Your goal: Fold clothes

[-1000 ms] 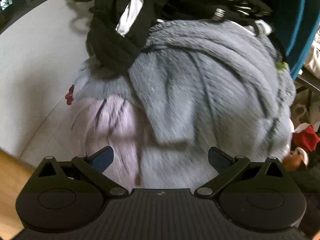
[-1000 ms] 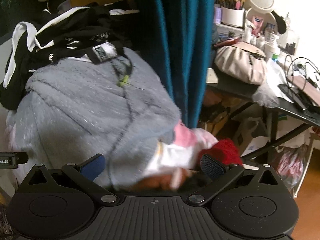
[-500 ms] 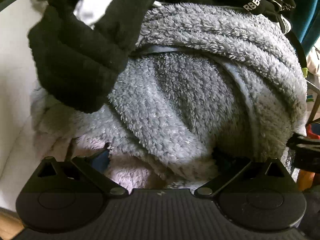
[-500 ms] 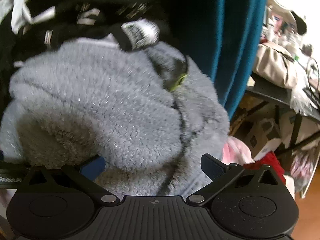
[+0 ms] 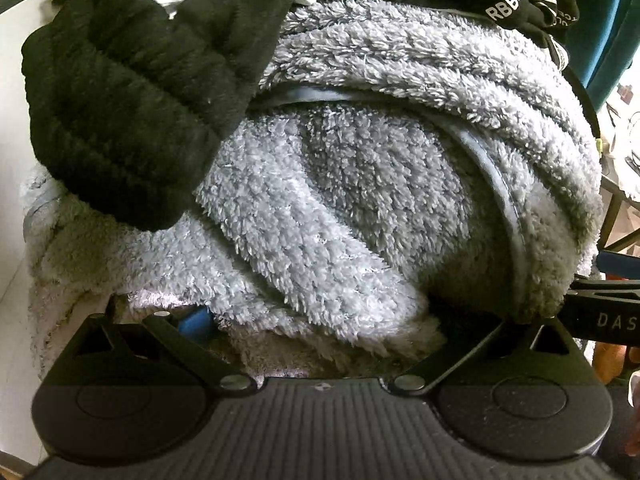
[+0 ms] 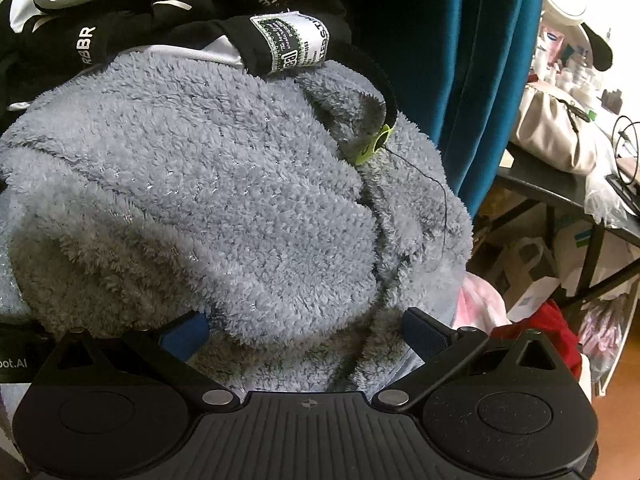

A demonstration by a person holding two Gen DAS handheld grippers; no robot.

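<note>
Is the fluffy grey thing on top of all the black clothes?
No, the black clothes lie over the top edge of the fluffy grey garment, and one black piece with a white label drapes onto it.

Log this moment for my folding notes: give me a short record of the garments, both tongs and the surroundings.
main garment: grey fleece, bunched in a heap
on top of it: black clothes with white lettering
left tongs: open, pushed into the fleece
right tongs: open, fleece between the fingers
label: white and green tag on a black strap
behind: teal curtain
right side: cluttered dark table
</note>
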